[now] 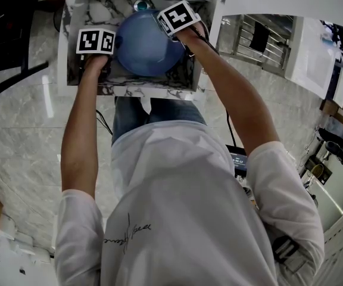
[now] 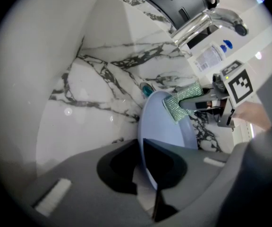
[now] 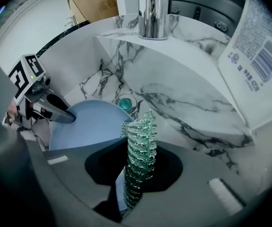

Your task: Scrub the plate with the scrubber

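On the left, the left gripper (image 2: 144, 154) has its jaws pinched narrow on the rim of the blue plate (image 2: 166, 126), with the edge caught between the two pads. The plate is tilted up on edge over the marble sink (image 1: 73, 70), its face turned toward the other tool. In the head view it sits right between the two marker cubes, filling the middle of the basin.

Moving across, the green sparkly scrubber (image 2: 177, 104) lies against the plate's face near the upper rim. The right gripper (image 3: 137, 174) is clamped on it, jaws drawn in tight round the scrubber's lower half, and the glittery tip stands up clear of them.

Beyond the plate, the teal drain (image 3: 125, 103) shows in the sink floor, just past the rim. The chrome faucet (image 3: 153, 11) rises from the back ledge. At far right a white bottle (image 3: 261, 56) with a printed label and barcode stands at the sink's edge.
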Available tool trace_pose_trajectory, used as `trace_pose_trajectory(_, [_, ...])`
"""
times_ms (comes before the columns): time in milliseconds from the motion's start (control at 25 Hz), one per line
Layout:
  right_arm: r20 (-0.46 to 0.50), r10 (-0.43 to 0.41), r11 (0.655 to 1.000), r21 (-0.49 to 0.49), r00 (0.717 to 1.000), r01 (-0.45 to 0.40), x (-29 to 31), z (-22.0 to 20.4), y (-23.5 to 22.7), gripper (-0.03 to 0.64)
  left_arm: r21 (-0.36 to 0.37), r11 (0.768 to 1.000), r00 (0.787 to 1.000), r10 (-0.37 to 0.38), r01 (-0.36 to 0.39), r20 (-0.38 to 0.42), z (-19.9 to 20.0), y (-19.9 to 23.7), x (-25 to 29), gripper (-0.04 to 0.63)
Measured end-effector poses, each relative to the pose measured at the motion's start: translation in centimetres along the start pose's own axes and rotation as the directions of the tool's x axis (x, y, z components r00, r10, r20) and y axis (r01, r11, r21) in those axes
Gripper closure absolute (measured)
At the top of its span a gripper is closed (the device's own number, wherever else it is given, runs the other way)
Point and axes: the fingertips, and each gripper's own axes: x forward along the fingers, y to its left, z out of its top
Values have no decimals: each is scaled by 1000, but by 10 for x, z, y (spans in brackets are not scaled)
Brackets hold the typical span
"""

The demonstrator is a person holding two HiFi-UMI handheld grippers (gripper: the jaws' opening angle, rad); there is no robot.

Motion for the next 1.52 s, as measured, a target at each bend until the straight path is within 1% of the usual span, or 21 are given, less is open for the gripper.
trace_pose_trajectory(240, [-37,-30,1000,-8,999,30,-3,-5,-4,551,5,1000,1000,-1,1,4,2,-2,1,517])
trace_pose_trajectory(480, [-97,-67,998,-13,993,66,-2,-11,-8,551,7,1000,1000,7,-7,5,2,1,0,517])
trace_pose_trajectory(600, [-136,-91,995,-39,987,87,-3,-16,-10,551,7,1000,1000,12,-12,7,1,0,-1,517])
trace_pose_trajectory(720, [-148,-113,992,-65,983,104,-3,-17,-13,551,12,1000,1000,18,-18,11,3,1,-1,517])
trace_pose_trajectory(920, [-195,-94,995,-49,976,86,-3,-27,-4,552,15,999,999,30,-30,14,4,2,-2,517])
trace_pose_trajectory(1160, [-241,-119,992,-67,963,105,-4,-37,0,552,15,999,999,37,-38,14,4,3,-3,517])
trace_pose_trajectory(1320, [-261,-134,991,-60,956,123,-6,-43,2,552,17,999,999,43,-44,14,5,3,-3,518])
trace_pose_trajectory(1520, [-283,-120,993,-27,951,117,-7,-51,10,552,25,997,997,73,-74,19,5,8,-6,517])
